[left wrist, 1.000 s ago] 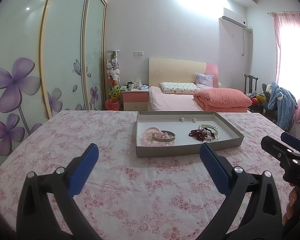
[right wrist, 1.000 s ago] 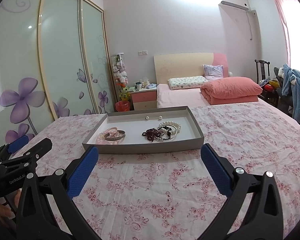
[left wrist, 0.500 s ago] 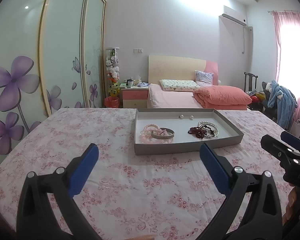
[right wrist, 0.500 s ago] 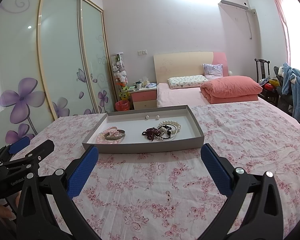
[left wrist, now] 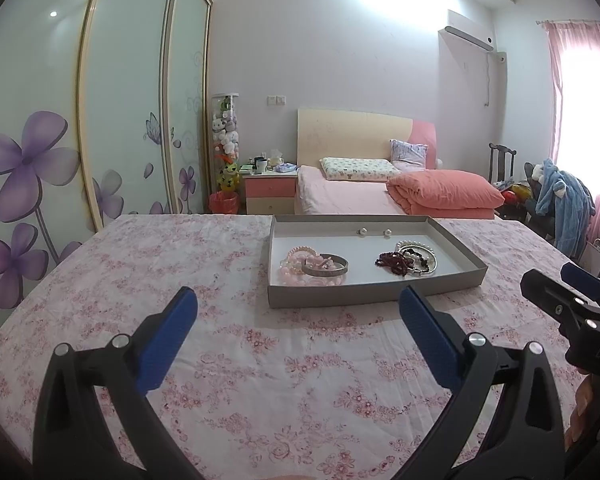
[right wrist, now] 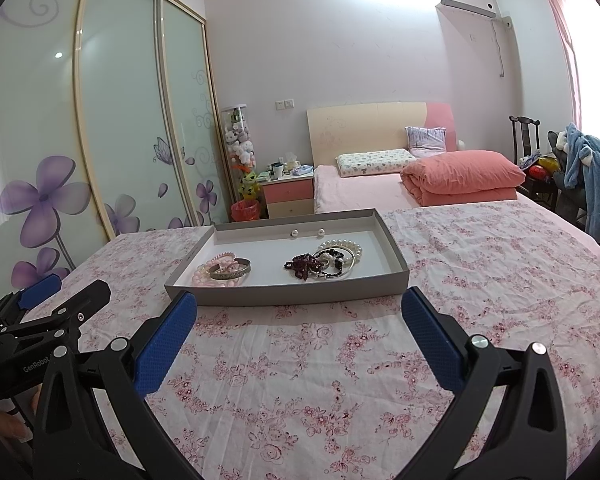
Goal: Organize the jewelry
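A grey shallow tray (left wrist: 372, 293) (right wrist: 284, 295) sits on the floral cloth ahead of both grippers. In it lie a pink bead bracelet with a silver bangle (left wrist: 320, 266) (right wrist: 226, 270), a tangle of dark red and black beads with a pearl bracelet (left wrist: 406, 259) (right wrist: 324, 260), and two pearl earrings (left wrist: 374, 233) (right wrist: 307, 233) at the back. My left gripper (left wrist: 298, 314) is open and empty, short of the tray. My right gripper (right wrist: 300, 318) is open and empty, just before the tray's front wall.
The floral cloth (right wrist: 480, 264) covers the whole surface around the tray. Behind stand a bed with a pink quilt (left wrist: 444, 192), a nightstand (left wrist: 270, 192), sliding wardrobe doors (left wrist: 132, 120) on the left, and a chair with clothes (right wrist: 580, 168) on the right.
Both views have shifted slightly, so the tray sits a little differently in frame. Both grippers stay open and empty.
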`<action>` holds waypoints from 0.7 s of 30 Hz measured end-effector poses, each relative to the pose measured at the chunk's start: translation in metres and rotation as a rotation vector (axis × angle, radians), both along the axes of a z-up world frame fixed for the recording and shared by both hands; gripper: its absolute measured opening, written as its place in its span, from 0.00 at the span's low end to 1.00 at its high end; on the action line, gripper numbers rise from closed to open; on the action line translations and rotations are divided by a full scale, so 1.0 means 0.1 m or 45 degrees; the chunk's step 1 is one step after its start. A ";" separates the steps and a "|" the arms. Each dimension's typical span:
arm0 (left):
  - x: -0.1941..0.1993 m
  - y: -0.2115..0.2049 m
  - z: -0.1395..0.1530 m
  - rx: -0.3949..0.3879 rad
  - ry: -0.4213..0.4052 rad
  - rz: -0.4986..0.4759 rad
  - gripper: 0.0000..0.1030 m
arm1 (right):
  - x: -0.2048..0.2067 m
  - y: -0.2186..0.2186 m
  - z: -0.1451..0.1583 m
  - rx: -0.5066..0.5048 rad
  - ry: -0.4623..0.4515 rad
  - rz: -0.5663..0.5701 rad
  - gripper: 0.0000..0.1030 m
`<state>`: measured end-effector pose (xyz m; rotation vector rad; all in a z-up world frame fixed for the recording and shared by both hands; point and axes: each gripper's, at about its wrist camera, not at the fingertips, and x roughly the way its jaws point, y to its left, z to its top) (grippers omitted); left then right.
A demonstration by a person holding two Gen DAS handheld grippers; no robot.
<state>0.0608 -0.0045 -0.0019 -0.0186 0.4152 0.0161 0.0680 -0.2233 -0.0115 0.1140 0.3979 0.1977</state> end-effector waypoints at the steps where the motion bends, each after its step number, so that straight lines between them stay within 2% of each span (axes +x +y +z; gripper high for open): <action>1: 0.00 0.00 0.00 0.000 0.000 0.000 0.96 | 0.00 0.00 0.00 0.001 0.000 0.000 0.98; 21: -0.01 -0.03 -0.01 0.002 0.004 -0.001 0.96 | 0.00 -0.01 0.00 0.002 0.001 -0.001 0.98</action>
